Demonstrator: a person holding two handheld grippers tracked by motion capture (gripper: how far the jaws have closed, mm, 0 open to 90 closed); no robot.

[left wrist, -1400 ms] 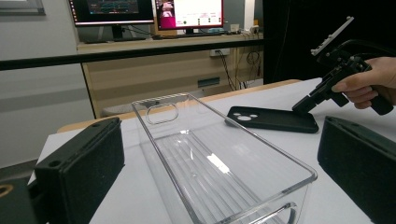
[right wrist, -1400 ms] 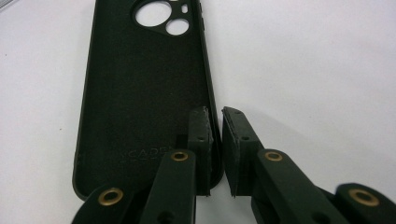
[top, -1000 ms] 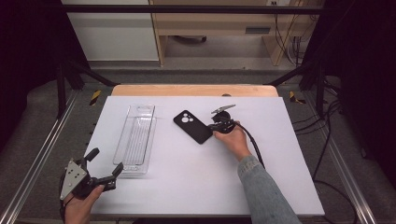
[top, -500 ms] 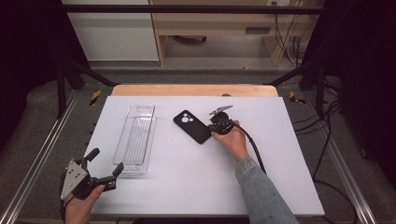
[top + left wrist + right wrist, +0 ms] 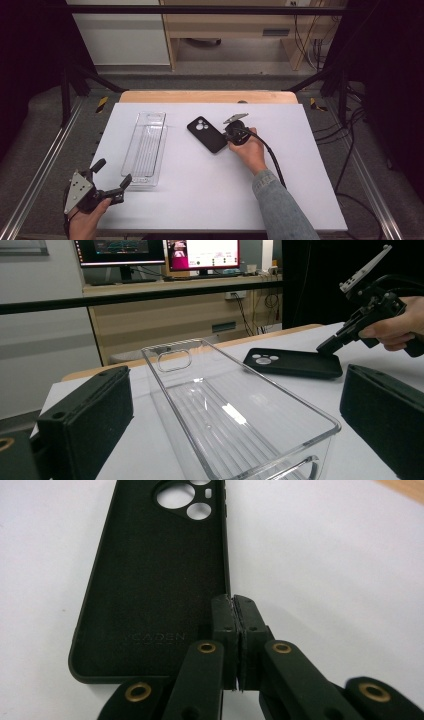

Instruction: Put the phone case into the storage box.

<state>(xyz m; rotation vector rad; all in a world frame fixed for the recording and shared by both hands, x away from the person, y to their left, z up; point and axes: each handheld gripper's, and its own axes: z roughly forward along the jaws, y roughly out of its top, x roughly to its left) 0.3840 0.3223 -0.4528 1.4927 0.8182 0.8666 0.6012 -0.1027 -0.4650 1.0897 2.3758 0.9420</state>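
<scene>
1. Black silicone phone case lies open side up on the white table, near its middle, camera cut-outs toward the far edge; in the right gripper view its top end is cut off by the frame.
2. Right gripper sits at the case's right side wall; its jaws are pressed together on that thin wall, seen closest in the right gripper view. How much of the wall lies between the pads is hard to make out.
3. Left gripper rests at the near left corner of the table, jaws spread wide with nothing between them; its pads frame the tray in its own view.
4. Clear plastic tray lies just left of the case, apart from it, empty, long side running away from the person.
5. Monitors on a wooden bench stand behind the table, partly cut off.
</scene>
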